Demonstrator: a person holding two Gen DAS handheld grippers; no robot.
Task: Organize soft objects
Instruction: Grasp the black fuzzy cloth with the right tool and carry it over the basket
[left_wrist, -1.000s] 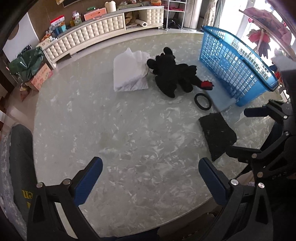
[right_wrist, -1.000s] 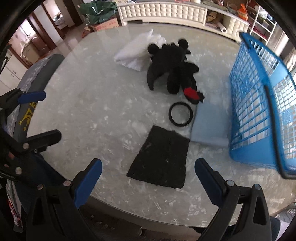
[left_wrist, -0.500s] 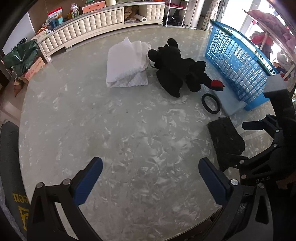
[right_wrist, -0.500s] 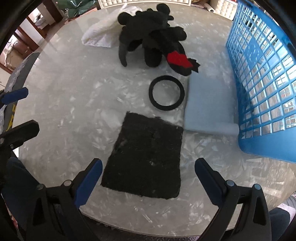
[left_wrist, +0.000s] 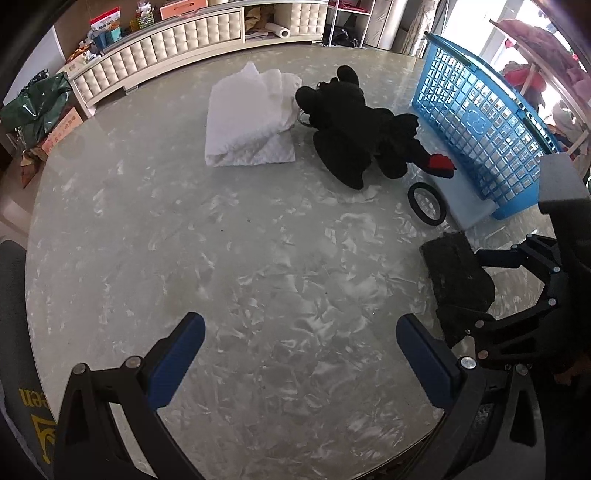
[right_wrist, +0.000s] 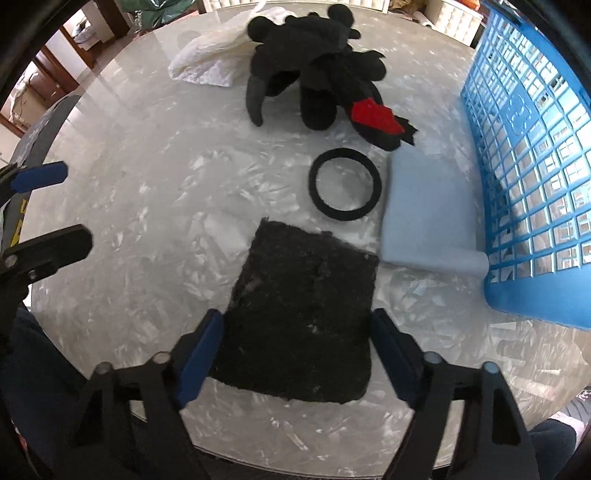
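Observation:
A black felt pad (right_wrist: 303, 317) lies flat near the table's front edge; it also shows in the left wrist view (left_wrist: 458, 273). My right gripper (right_wrist: 297, 339) is open, its blue fingers on either side of the pad's near end. Beyond it lie a black ring (right_wrist: 345, 190), a light blue folded cloth (right_wrist: 428, 218), a black plush toy with a red patch (right_wrist: 317, 74) and a white quilted cloth (right_wrist: 218, 62). A blue basket (right_wrist: 532, 155) stands on the right. My left gripper (left_wrist: 301, 354) is open and empty above bare table.
The round marble table (left_wrist: 184, 240) ends close in front of both grippers. A cream tufted bench (left_wrist: 166, 55) and shelves with clutter stand behind the table. A grey chair back (right_wrist: 40, 125) is at the left edge.
My right gripper has moved forward and down, so its fingers now straddle the black felt pad. My left gripper has edged forward over the table.

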